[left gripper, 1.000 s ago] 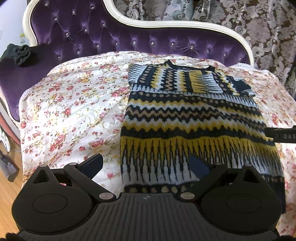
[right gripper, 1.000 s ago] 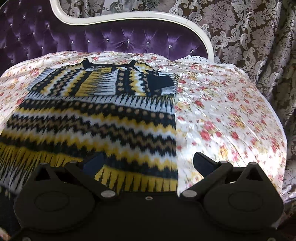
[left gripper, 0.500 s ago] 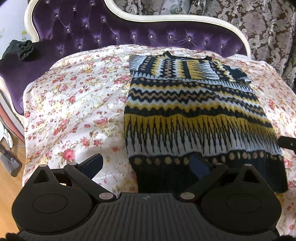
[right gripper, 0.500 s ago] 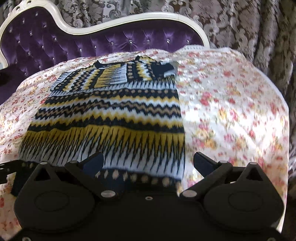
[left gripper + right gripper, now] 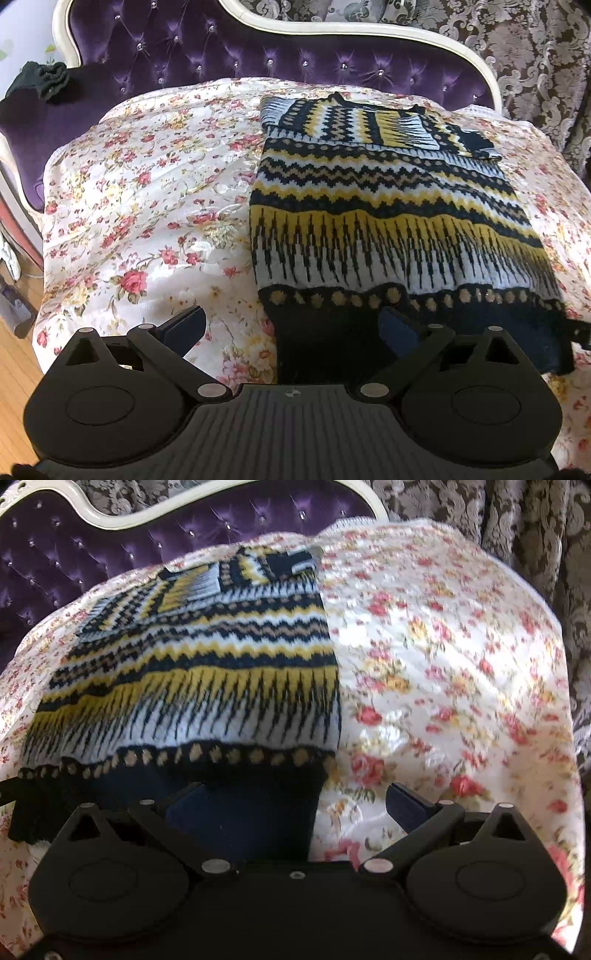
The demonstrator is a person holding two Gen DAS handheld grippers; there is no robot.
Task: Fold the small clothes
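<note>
A knit sweater with navy, yellow and white zigzag bands lies flat on a floral cloth, collar toward the sofa back and sleeves folded across its chest. My left gripper is open at the near left hem corner, and the navy hem band lies between its fingers. The sweater fills the left half of the right wrist view. My right gripper is open astride the near right hem corner. A black tip of the right gripper shows at the far right of the left wrist view.
The cloth covers a purple tufted sofa with a cream frame. A dark bundle of fabric sits on the sofa's left arm. Patterned curtains hang behind. Wooden floor shows at lower left.
Both grippers have drawn back toward the near hem of the sweater. The navy hem band, hidden a second ago, now lies between each pair of open fingers.
</note>
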